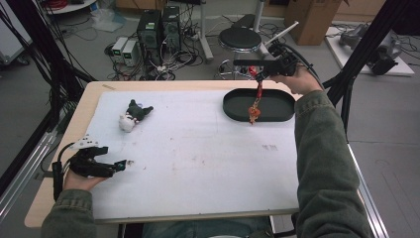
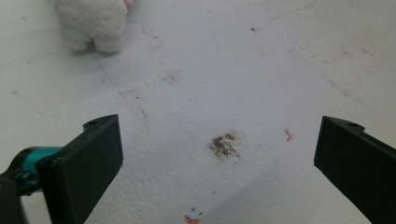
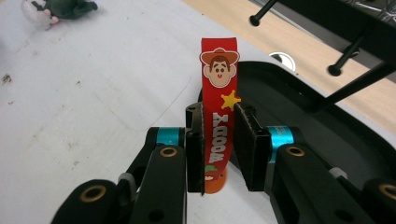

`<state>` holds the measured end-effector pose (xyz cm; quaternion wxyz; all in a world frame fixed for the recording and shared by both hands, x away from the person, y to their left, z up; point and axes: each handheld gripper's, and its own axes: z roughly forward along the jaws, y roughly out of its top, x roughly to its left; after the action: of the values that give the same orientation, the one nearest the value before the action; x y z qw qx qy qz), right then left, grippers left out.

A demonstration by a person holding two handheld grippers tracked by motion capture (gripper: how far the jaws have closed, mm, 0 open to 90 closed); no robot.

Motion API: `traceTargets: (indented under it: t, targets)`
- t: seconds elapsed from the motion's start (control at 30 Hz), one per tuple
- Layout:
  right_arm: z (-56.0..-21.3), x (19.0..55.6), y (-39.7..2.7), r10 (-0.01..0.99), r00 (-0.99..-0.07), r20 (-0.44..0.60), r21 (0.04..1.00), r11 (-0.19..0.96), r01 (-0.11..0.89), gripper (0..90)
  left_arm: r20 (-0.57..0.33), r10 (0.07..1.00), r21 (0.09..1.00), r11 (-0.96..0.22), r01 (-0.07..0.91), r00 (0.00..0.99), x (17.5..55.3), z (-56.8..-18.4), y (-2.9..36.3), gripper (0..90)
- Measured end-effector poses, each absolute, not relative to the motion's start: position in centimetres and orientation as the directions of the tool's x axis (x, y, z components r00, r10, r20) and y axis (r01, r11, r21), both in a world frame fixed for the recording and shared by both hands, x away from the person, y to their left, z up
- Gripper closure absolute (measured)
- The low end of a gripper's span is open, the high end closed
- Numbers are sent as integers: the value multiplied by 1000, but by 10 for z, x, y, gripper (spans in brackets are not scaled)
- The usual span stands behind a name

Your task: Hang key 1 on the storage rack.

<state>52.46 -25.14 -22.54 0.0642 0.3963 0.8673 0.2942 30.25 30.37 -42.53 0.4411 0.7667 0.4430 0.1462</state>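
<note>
Red strap held over the black tray

My right tongs (image 1: 258, 72) pinch the red strap (image 3: 219, 116), its charm dangling above the black tray (image 1: 233, 106). Risk: thin strap slips sideways and drops outside the rim. My left tongs (image 1: 121, 163) rest open on the desk (image 1: 198, 148), plush toy (image 1: 133, 114) well apart; wide bare room between

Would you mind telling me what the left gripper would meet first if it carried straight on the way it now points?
Probably nothing soon: the left gripper, jaws open, points along the bare white mat. The plush toy lies left of that line, though depth is hard to judge.
</note>
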Motion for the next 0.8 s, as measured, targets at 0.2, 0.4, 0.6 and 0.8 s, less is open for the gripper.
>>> traceTargets:
  t: [0.2, 0.4, 0.6, 0.8]
  targets:
    - [-220, 536, -261, 738, -665, 118, 576, 494, 651, 748, -172, 809, 804, -214, 554, 562, 303, -426, 304, 17]
    - [-220, 549, -269, 758, -642, 116, 566, 481, 670, 747, -174, 811, 803, -212, 557, 559, 304, -426, 305, 17]
    - [-214, 555, -274, 778, -618, 117, 592, 445, 672, 747, -176, 810, 805, -209, 556, 559, 304, -426, 306, 17]
    - [-215, 563, -278, 817, -567, 105, 613, 395, 684, 747, -178, 809, 807, -206, 554, 560, 304, -426, 306, 17]
